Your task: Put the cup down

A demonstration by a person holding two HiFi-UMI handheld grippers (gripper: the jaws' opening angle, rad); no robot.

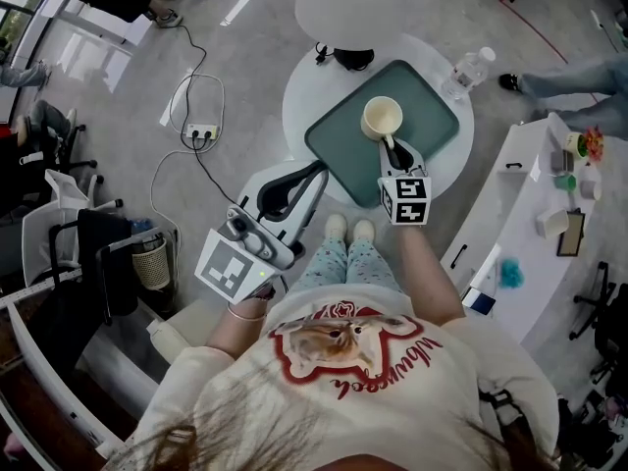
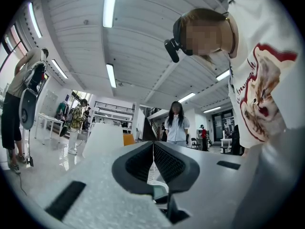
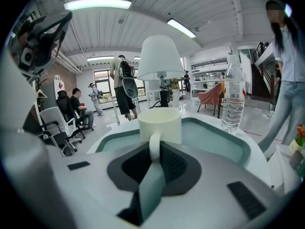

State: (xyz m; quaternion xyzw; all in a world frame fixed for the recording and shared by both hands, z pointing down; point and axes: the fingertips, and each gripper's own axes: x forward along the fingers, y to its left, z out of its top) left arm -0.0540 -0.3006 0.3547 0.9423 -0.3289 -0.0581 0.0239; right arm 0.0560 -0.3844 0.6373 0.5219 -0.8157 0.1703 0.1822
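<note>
A cream cup (image 1: 382,118) with a handle is over the middle of the green tray (image 1: 437,116) on the round white table (image 1: 296,106). My right gripper (image 1: 391,150) reaches in from the near side and is shut on the cup's handle. In the right gripper view the cup (image 3: 159,125) stands upright just past the jaws, with the right gripper (image 3: 155,151) pinching its handle above the tray (image 3: 217,144). Whether the cup's base touches the tray I cannot tell. My left gripper (image 1: 319,170) hovers off the table's near left edge, shut and empty. In its own view the left gripper (image 2: 153,162) points up at the ceiling.
A clear water bottle (image 1: 469,70) (image 3: 234,99) stands beside the tray's far right corner. A white lamp (image 1: 348,3) (image 3: 160,56) sits at the table's far edge. A power strip (image 1: 201,132) with cables lies on the floor at left. A long white desk (image 1: 520,224) runs along the right.
</note>
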